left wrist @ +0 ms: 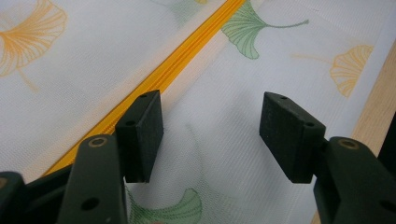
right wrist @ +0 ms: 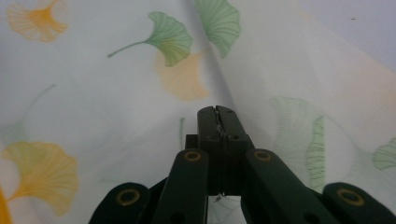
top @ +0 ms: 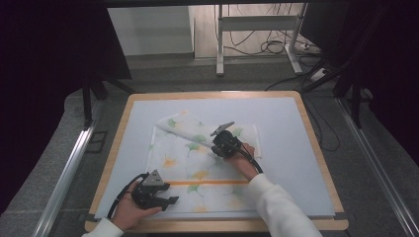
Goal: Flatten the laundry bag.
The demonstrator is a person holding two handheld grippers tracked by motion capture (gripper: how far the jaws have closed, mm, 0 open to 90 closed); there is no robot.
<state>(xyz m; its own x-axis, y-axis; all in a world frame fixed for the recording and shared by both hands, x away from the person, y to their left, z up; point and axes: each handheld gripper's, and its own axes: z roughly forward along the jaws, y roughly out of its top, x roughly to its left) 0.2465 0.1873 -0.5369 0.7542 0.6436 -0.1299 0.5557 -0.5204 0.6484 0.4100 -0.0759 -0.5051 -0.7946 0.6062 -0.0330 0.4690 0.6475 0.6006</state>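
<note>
A thin white cloth (top: pixel 197 163) printed with green and yellow ginkgo leaves lies spread on the pale blue mat (top: pixel 291 148). An orange stripe (top: pixel 207 182) crosses it near the front. Its far left corner is folded over toward the middle. My right gripper (top: pixel 220 143) sits on the cloth's upper middle. In the right gripper view its jaws (right wrist: pixel 218 112) are pressed together on a raised crease of the cloth (right wrist: pixel 93 116). My left gripper (top: pixel 168 193) rests at the cloth's front left. Seen in the left gripper view, it is open (left wrist: pixel 210 121) over the cloth (left wrist: pixel 70 70) beside the orange stripe (left wrist: pixel 187 56), with nothing between its pads.
The mat covers a wooden table (top: pixel 113 148), whose edge (left wrist: pixel 378 107) runs close to my left gripper. Beyond the table are a white desk frame (top: pixel 257 29), floor cables (top: pixel 276 47) and dark curtains at both sides.
</note>
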